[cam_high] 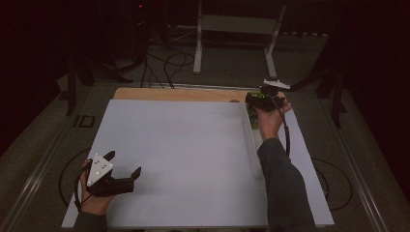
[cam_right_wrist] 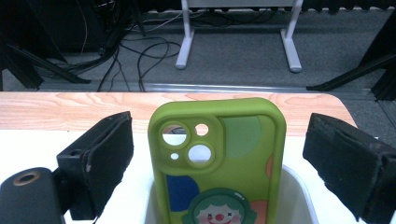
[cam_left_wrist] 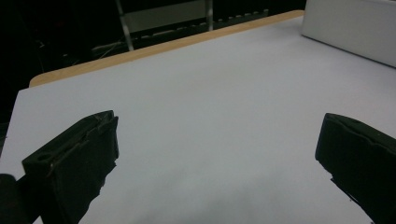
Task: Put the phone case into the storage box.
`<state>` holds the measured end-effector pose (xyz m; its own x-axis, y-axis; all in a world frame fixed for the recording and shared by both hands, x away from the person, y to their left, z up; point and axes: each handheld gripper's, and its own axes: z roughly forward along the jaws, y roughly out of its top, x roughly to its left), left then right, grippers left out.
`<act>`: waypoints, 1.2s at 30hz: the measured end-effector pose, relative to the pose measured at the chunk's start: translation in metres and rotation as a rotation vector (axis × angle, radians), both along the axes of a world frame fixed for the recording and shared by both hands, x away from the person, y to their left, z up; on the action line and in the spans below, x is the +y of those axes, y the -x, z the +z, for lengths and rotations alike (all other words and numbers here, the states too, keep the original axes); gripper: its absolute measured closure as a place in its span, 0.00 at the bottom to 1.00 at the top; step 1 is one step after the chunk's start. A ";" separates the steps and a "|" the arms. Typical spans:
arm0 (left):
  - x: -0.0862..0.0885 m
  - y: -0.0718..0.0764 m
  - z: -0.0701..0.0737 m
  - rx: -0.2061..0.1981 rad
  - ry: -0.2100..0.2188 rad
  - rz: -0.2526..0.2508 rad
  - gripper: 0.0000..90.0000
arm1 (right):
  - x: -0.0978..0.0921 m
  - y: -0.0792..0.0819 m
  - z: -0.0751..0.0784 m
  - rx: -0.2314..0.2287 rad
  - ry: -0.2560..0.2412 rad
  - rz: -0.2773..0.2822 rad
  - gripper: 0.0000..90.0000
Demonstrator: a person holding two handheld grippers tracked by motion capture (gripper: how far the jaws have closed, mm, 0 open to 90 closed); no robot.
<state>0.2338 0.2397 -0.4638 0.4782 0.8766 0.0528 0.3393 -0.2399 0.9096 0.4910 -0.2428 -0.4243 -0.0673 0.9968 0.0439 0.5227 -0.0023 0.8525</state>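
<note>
Right gripper view: my right gripper (cam_right_wrist: 219, 154) gapes wide astride the case (cam_right_wrist: 219, 163), upright, long axis toward 12; left gripper (cam_high: 124, 164) open, far away.

The left gripper (cam_left_wrist: 217, 158) hangs low over the white sheet (cam_left_wrist: 210, 102) that covers the table, its two black jaws standing wide apart with nothing between them. One jaw rises at the lower left, the other at the lower right. Beyond the sheet's far edge runs a strip of bare wooden table (cam_left_wrist: 154, 49). A white box (cam_left_wrist: 350, 28) sits at the sheet's far right corner. Behind the table stands a pale metal frame (cam_left_wrist: 163, 18) among dark surroundings.
</note>
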 end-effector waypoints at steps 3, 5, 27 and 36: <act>0.000 0.000 0.000 -0.001 0.001 -0.001 0.00 | 0.001 0.002 0.002 -0.008 0.006 0.007 0.09; 0.000 0.000 0.000 -0.001 0.000 0.000 0.00 | 0.001 0.004 0.004 -0.013 0.003 0.007 0.09; -0.002 0.001 0.000 0.000 -0.002 -0.004 0.00 | 0.010 0.029 0.013 -0.025 0.005 0.056 0.09; -0.003 0.000 -0.001 0.001 -0.001 -0.007 0.00 | 0.012 0.040 0.019 -0.037 -0.003 0.096 0.09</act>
